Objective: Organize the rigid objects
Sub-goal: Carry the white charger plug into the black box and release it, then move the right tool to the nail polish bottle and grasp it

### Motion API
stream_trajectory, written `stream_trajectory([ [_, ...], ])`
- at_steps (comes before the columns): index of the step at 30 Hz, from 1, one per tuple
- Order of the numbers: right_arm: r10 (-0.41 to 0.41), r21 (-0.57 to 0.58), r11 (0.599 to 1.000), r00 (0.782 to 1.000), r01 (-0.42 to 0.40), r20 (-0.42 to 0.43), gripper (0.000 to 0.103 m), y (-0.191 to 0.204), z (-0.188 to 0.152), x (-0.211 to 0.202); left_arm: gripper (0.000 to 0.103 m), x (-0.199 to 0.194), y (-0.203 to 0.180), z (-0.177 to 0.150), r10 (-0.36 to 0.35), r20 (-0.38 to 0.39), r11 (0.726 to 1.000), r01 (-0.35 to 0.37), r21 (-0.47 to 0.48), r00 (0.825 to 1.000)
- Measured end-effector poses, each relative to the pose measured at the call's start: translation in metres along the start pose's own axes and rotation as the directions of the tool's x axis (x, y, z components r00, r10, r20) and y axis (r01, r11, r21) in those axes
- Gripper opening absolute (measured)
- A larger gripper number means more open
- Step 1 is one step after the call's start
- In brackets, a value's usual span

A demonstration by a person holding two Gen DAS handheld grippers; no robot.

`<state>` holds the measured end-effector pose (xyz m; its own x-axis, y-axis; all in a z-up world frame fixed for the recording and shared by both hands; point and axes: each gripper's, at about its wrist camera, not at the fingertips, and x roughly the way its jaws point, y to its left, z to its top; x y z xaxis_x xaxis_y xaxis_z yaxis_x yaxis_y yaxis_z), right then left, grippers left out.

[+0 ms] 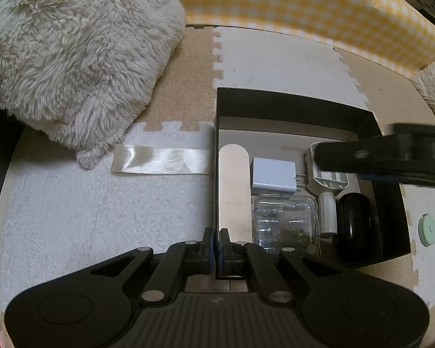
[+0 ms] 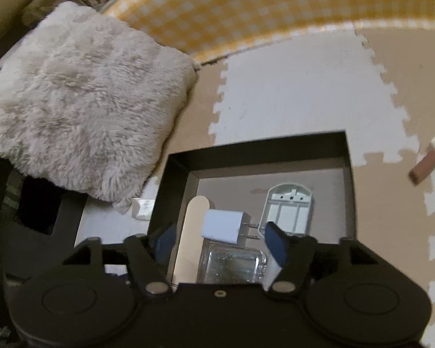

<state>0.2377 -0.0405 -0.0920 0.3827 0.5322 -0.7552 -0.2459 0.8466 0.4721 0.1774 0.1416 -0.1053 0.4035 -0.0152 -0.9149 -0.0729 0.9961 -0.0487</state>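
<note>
Black box (image 1: 290, 107) sits on the foam mat floor (image 1: 275, 55), right of centre in the left wrist view; most rigid items are already inside it. Left to right: fluffy cushion (image 1: 72, 58) at far left, strip of shiny tape (image 1: 159, 161) on the mat running up to the box's left wall. Left gripper (image 1: 216, 236) is clenched on that left wall, pinning the box in place. Inside the box: flat wooden stick (image 1: 233, 179) along the left wall, white charger (image 1: 272, 175), clear plastic case (image 1: 285, 220) in front of it, white open casing (image 1: 329, 179), small white cylinder (image 1: 327, 211), black oval case (image 1: 356, 226) at the right wall. Right gripper (image 2: 220, 245) hovers over the box, jaws spread wide, nothing between them, so it looks like a drop-off is done. Outside on the right: green round disc (image 1: 427, 229) just beside the box, brown tube with a white label (image 2: 429, 159) further off on the mat. Step in hand, as I judge it: release over the box, left claw steadying. Next move likely calls for swinging right to one of the loose items, closing on it, and carrying it back over the rim.
</note>
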Motion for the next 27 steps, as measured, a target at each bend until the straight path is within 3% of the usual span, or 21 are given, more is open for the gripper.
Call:
stream_trajectory([
  [9, 0.006, -0.056, 0.998, 0.995, -0.001, 0.101, 0.103, -0.011, 0.008, -0.061, 0.003, 0.000, 0.000, 0.000, 0.001, 0.000, 1.000, -0.001, 0.001, 1.000],
  [18, -0.081, -0.109, 0.988, 0.972, 0.107, 0.219, 0.103, -0.045, 0.016, -0.108, 0.003, 0.000, 0.000, 0.001, 0.003, 0.000, 1.000, -0.003, 0.002, 1.000],
  [22, -0.153, -0.120, 0.974, 0.947, 0.193, 0.283, 0.103, -0.072, 0.018, -0.122, 0.003, 0.000, -0.001, 0.001, 0.006, 0.000, 1.000, -0.006, 0.005, 1.000],
  [27, -0.244, -0.124, 0.948, 0.921, 0.292, 0.305, 0.103, -0.107, 0.019, -0.125, 0.003, 0.000, -0.001, 0.000, 0.008, 0.000, 1.000, -0.008, 0.006, 1.000],
])
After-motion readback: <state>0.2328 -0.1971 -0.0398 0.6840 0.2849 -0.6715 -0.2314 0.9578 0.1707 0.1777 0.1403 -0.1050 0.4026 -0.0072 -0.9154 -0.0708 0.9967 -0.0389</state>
